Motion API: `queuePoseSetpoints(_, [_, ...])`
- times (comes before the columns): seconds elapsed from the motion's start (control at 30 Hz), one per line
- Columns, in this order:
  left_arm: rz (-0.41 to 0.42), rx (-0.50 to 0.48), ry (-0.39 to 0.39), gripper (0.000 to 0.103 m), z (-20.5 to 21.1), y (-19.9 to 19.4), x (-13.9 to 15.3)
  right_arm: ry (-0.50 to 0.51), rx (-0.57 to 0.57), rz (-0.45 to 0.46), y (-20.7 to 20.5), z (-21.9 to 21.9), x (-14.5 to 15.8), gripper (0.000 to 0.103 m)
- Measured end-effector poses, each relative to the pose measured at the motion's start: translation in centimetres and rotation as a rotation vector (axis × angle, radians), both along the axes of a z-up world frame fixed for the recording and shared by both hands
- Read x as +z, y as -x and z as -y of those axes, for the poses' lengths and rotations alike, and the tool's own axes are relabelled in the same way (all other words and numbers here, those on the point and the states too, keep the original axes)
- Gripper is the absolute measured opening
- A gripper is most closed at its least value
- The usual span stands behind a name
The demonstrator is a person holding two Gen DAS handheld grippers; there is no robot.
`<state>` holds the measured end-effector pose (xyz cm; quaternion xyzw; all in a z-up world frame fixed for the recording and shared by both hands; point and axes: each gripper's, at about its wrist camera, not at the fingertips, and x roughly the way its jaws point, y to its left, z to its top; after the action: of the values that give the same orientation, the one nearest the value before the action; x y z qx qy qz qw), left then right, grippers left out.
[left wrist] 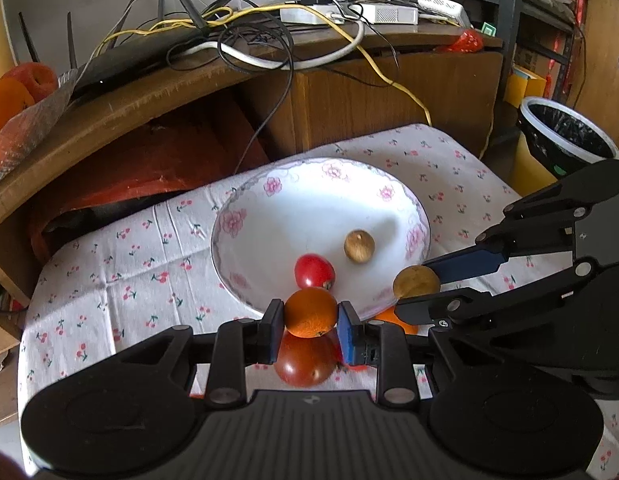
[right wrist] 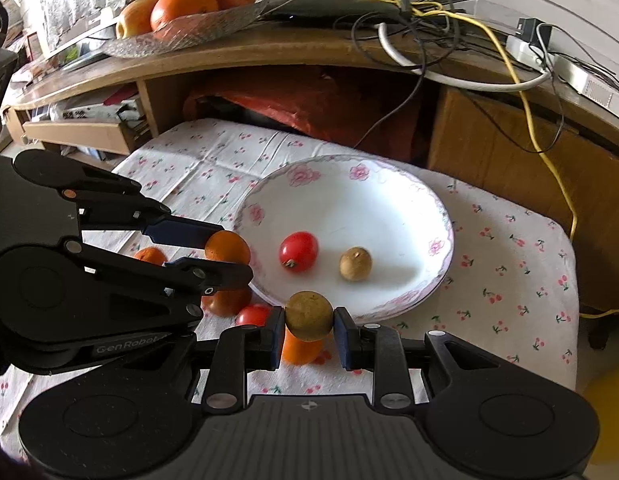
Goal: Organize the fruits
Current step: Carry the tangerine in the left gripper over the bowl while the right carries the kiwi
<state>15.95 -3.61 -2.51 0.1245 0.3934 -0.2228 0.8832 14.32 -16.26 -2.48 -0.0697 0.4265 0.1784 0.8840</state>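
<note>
Left tongs pinch orange; cherry-print tablecloth beneath wooden desk.

A wooden desk stands behind the low table, strewn with tangled black, white and yellow cables and a black router. A bin lined with a black bag sits to the right

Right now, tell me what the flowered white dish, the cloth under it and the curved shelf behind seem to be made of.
The flowered white dish looks like glazed ceramic or porcelain: glossy, with soft highlights and printed pink blossoms. The cherry-print cloth seems thin woven cotton, matte, with fold creases. The curved brown shelf appears to be wood or wood veneer, with visible grain and a worn satin sheen.
</note>
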Motion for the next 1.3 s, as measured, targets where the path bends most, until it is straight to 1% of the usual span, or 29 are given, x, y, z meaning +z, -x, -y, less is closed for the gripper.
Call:
queuePoseSetpoints(0.2, [0.014, 0.013, -0.009, 0.036, 0.5, -0.9, -0.1, 0.002, -0.021, 0.008, -0.9, 0.3, -0.2, 0.022])
queuePoseSetpoints(0.57, [0.003, 0.039, -0.004, 0.036, 0.7, -2.5, -0.9, 0.006, -0.04, 0.001, -2.5, 0.6, -0.8, 0.022])
queuePoseSetpoints(1.03, [-0.015, 0.052, -0.004, 0.036, 0.5, -3.4, -2.0, 0.01, -0.045, -0.017, -3.4, 0.3, -1.8, 0.022])
queuePoseSetpoints(1.3, [-0.012, 0.055, -0.001, 0.035, 0.5, -3.8, -2.3, 0.007, -0.051, -0.017, -3.7, 0.4, -2.3, 0.022])
